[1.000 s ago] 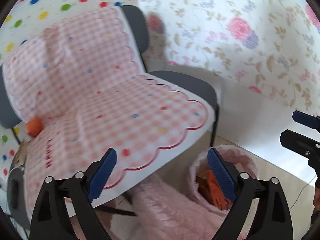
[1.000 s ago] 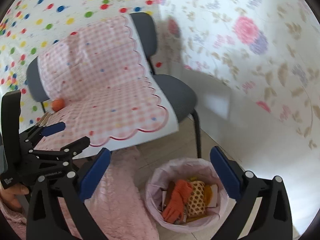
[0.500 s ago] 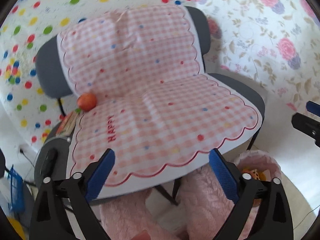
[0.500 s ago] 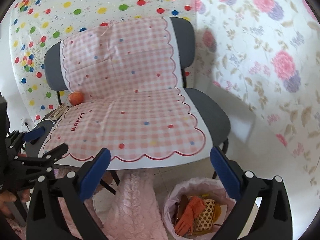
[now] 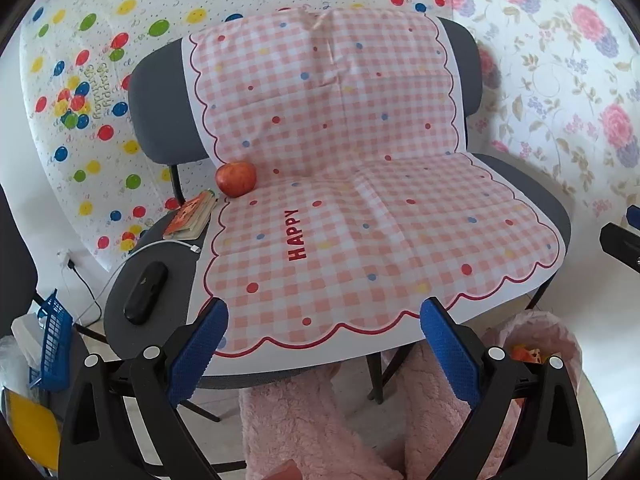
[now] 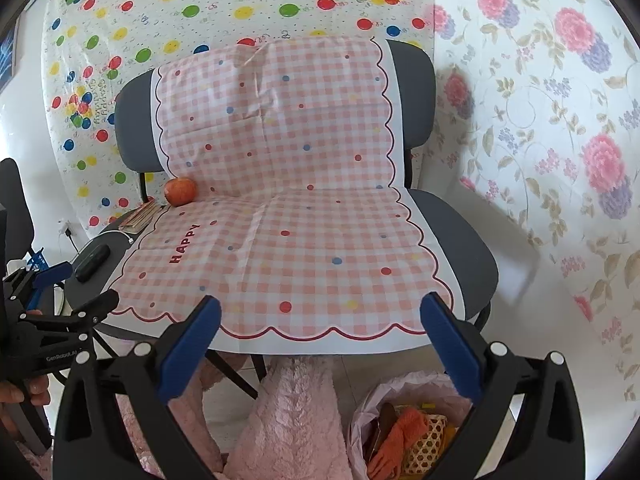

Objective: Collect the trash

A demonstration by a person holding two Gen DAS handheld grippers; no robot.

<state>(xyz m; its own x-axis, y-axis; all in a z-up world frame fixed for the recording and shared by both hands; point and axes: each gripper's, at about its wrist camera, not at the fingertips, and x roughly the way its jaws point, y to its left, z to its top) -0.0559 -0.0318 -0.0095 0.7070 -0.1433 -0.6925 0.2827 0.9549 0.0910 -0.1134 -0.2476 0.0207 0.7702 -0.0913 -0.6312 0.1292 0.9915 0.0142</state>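
Left gripper (image 5: pixel 323 356) jaws spread wide, nothing between the blue pads (image 5: pixel 198 354); it hangs in front of the front edge of the chair seat (image 5: pixel 558 208). Right gripper (image 6: pixel 320 350) also wide apart, empty, in front of the same front edge, further right.

Pink checked "HAPPY" cloth (image 5: pixel 360 200) covers most of the seat and backrest; its scalloped hem overhangs the front edge. Grey seat shows bare at the right edge and as a strip on the left. Cloth surface is bare apart from the apple (image 5: pixel 236 179), which sits at the cloth's back-left corner, touching the backrest fold.

On the bare left strip of the seat: small book (image 5: pixel 192 216) near the back, just beside the apple; white cable (image 5: pixel 168 245) in front of it; black case (image 5: pixel 145 297) nearer the front-left corner, apart from the cable.

Trash bin with pink liner (image 6: pixel 404 392) stands on the floor below the seat's front-right corner, holding an orange glove (image 6: pixel 394 438), a woven yellow piece (image 6: pixel 428 440) and other scraps hard to make out. In the left wrist view the bin is mostly hidden behind the right finger. Fluffy pink fabric (image 6: pixel 292 420) lies below the front edge, cut off by the frame bottom. Blue basket (image 5: pixel 52 344) at far left on the floor, partly cut off.
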